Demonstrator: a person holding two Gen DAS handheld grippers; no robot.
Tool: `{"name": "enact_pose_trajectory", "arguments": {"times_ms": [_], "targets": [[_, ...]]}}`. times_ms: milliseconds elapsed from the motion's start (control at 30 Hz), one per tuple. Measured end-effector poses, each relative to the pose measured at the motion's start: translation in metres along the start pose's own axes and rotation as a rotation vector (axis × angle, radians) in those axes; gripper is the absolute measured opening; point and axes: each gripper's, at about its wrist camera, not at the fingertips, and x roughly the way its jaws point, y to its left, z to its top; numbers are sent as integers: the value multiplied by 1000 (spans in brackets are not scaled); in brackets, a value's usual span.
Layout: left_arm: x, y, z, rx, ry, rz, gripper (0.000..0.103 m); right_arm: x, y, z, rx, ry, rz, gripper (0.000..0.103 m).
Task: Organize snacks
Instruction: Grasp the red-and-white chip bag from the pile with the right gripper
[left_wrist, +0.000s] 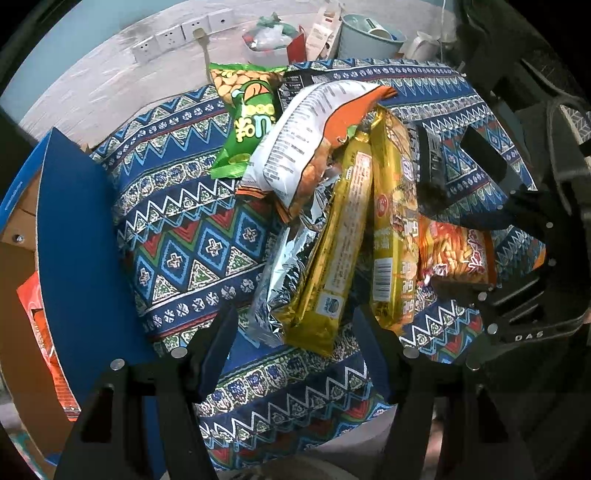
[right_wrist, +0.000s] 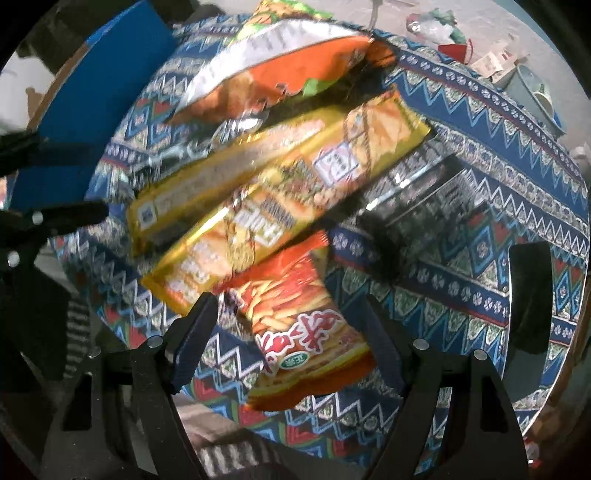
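Snack packets lie heaped on a patterned blue cloth (left_wrist: 184, 240). A green bag (left_wrist: 247, 114) is farthest, then an orange-and-white bag (left_wrist: 306, 144), a silver packet (left_wrist: 284, 277), two long gold packets (left_wrist: 332, 254) (left_wrist: 393, 236) and an orange-red snack bag (left_wrist: 454, 254). My left gripper (left_wrist: 295, 347) is open, its fingers either side of the near ends of the silver and gold packets. My right gripper (right_wrist: 284, 339) is open with the orange-red bag (right_wrist: 299, 325) between its fingers, not pinched. The right gripper's body (left_wrist: 517, 258) also shows at the right of the left wrist view.
A blue-lined cardboard box (left_wrist: 70, 258) stands at the left, an orange packet (left_wrist: 44, 332) inside it. Wall sockets (left_wrist: 181, 33), a container of oddments (left_wrist: 269, 37) and a pale bucket (left_wrist: 369, 37) stand behind the table. A black packet (right_wrist: 424, 199) lies right of the gold ones.
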Motion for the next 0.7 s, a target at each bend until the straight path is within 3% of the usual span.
{"name": "enact_pose_trajectory", "arguments": {"times_ms": [167, 300, 400, 700], "targets": [[0, 1, 0, -1, 1, 3, 66, 13, 4, -2, -17, 32, -55, 73], [-2, 4, 5, -11, -9, -1, 66, 26, 4, -3, -1, 64, -61, 51], [-5, 7, 12, -23, -20, -4, 66, 27, 7, -6, -4, 66, -75, 44], [-4, 9, 39, -26, -58, 15, 69, -19, -14, -2, 120, -76, -68, 42]]}}
